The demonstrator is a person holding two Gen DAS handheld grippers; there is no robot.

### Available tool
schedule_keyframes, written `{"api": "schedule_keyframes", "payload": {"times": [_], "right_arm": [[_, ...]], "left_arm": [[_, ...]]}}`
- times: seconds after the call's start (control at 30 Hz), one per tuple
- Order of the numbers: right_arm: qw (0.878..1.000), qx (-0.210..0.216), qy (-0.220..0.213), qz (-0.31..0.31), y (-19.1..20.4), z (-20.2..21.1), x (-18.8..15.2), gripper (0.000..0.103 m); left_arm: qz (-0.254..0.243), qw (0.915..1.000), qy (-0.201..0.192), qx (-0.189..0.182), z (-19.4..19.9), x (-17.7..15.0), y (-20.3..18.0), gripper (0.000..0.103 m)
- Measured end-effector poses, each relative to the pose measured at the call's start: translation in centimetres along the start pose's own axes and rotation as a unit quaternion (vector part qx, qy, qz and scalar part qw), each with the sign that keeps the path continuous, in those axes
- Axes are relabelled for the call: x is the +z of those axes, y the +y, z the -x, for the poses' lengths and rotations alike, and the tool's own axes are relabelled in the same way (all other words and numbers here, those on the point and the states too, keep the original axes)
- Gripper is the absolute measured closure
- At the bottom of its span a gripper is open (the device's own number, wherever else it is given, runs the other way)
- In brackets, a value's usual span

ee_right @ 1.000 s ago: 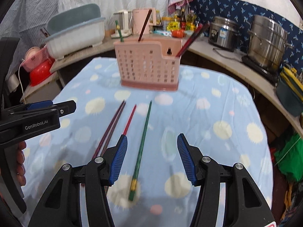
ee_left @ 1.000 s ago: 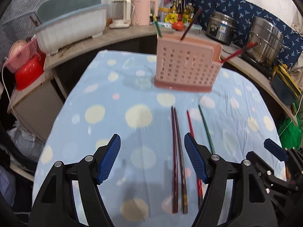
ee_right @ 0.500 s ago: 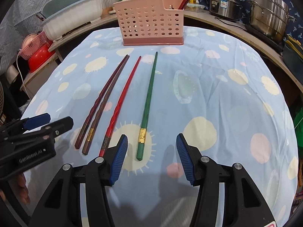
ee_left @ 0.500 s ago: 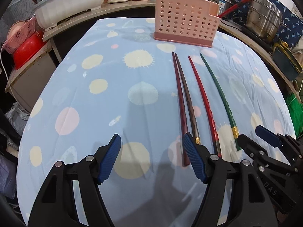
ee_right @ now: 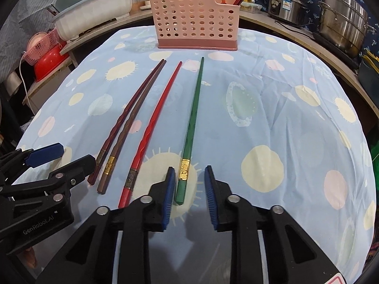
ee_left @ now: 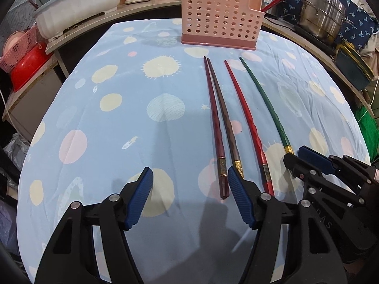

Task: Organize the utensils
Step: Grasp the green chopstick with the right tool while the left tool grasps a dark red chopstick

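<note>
Several chopsticks lie side by side on the blue spotted cloth: a maroon one (ee_left: 214,123), a brown one (ee_left: 225,118), a red one (ee_left: 246,118) and a green one (ee_left: 265,101). A pink perforated holder (ee_left: 219,17) stands behind them with chopsticks in it. My left gripper (ee_left: 189,189) is open and empty, its right finger beside the maroon and brown butt ends. My right gripper (ee_right: 189,184) is partly closed, its fingers on either side of the green chopstick's (ee_right: 193,116) butt end without clamping it. The holder (ee_right: 195,21) also shows in the right wrist view.
A counter curves behind the table with a white tub (ee_left: 78,7), steel pots (ee_left: 324,21), a pink kettle and bottles. A red basin (ee_left: 26,66) and pink basket sit at the left. The table's right edge drops near a green bag (ee_left: 368,123).
Both grippers have come down and closer to the chopsticks' near ends. My right gripper's fingers have narrowed around the green chopstick's end. The left gripper stays wide open.
</note>
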State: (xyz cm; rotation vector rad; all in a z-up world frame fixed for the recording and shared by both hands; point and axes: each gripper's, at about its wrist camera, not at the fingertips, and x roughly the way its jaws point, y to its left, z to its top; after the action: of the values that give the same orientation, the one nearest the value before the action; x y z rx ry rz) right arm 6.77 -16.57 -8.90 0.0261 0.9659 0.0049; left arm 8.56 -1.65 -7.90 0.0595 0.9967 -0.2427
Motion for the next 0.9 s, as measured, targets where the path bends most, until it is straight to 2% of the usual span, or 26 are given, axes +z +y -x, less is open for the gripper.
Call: {"api": "schedule_keyframes", "payload": {"times": [0.1,0.17,0.6,0.8,0.9], "right_arm": [[1.000,-0.005,-0.002,-0.001,-0.3,0.0,-0.1,0.092],[1.000,-0.003,-0.002,-0.003,-0.5,0.1,-0.2,0.093],[1.000,-0.003,-0.002,-0.005,-0.7,0.1,-0.3,0.094],[1.000,-0.002,-0.002,-0.006,-0.8,0.2,-0.4,0.094],[1.000,-0.002,-0.001,-0.005,-0.8,0.1,-0.4,0.094]], "left_arm": [[-0.006,1.0000,-0.001,-0.003,-0.1,0.0,-0.3,0.043],[-0.007,1.0000,0.002,-0.005,-0.3,-0.1,-0.5,0.047],[-0.017,0.9998,-0.006,0.006,-1.2,-0.2,-0.9,0.059],[-0.019,0.9997,-0.012,0.008,-1.3,-0.2,-0.7,0.073],[-0.022,0.9997,-0.013,0.004,-1.2,-0.2,-0.7,0.085]]}}
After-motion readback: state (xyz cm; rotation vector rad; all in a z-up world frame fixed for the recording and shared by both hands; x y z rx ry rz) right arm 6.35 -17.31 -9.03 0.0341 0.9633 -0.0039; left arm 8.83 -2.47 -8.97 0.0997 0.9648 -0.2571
